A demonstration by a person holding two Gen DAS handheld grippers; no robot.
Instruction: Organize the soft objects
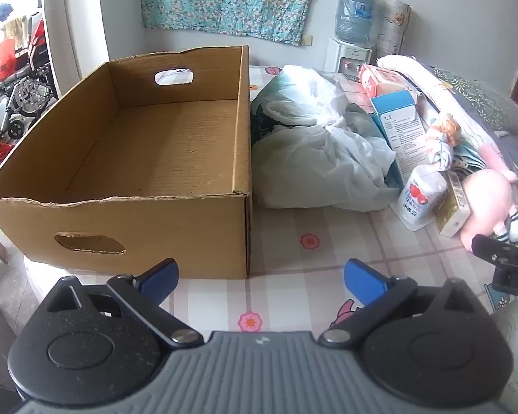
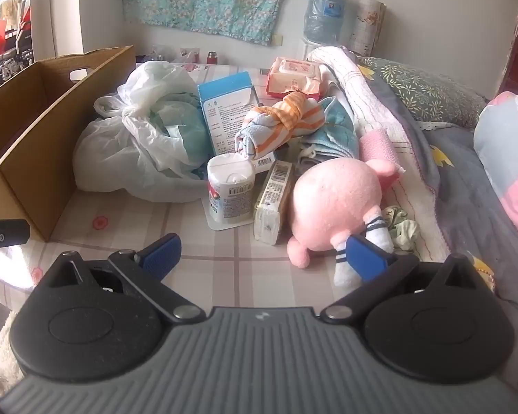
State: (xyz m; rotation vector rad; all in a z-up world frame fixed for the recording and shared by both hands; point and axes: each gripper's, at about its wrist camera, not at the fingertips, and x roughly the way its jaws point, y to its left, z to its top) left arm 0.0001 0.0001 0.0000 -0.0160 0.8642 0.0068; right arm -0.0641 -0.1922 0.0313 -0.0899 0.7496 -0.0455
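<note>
An empty cardboard box (image 1: pixel 148 158) with hand holes stands on the checked bed sheet, and its corner shows at the left (image 2: pixel 34 131) in the right wrist view. My left gripper (image 1: pixel 260 281) hangs open just in front of the box's near right corner, nothing between its blue pads. A pink plush toy (image 2: pixel 331 207) with striped socks lies face down ahead of my right gripper (image 2: pixel 264 257), which is open; its right pad (image 2: pixel 366 258) sits close to the toy's leg. A knotted orange-striped cloth (image 2: pixel 276 120) rests on a teal towel (image 2: pixel 331 131).
A white plastic bag (image 1: pixel 314 145) of clothes lies right of the box. A blue carton (image 2: pixel 231 110), a white canister (image 2: pixel 229 186), a flat yellow pack (image 2: pixel 272 203) and a wipes pack (image 2: pixel 293 79) crowd the middle. Rolled quilt (image 2: pixel 380 110) and pillows lie right; a water dispenser (image 1: pixel 354 31) stands behind.
</note>
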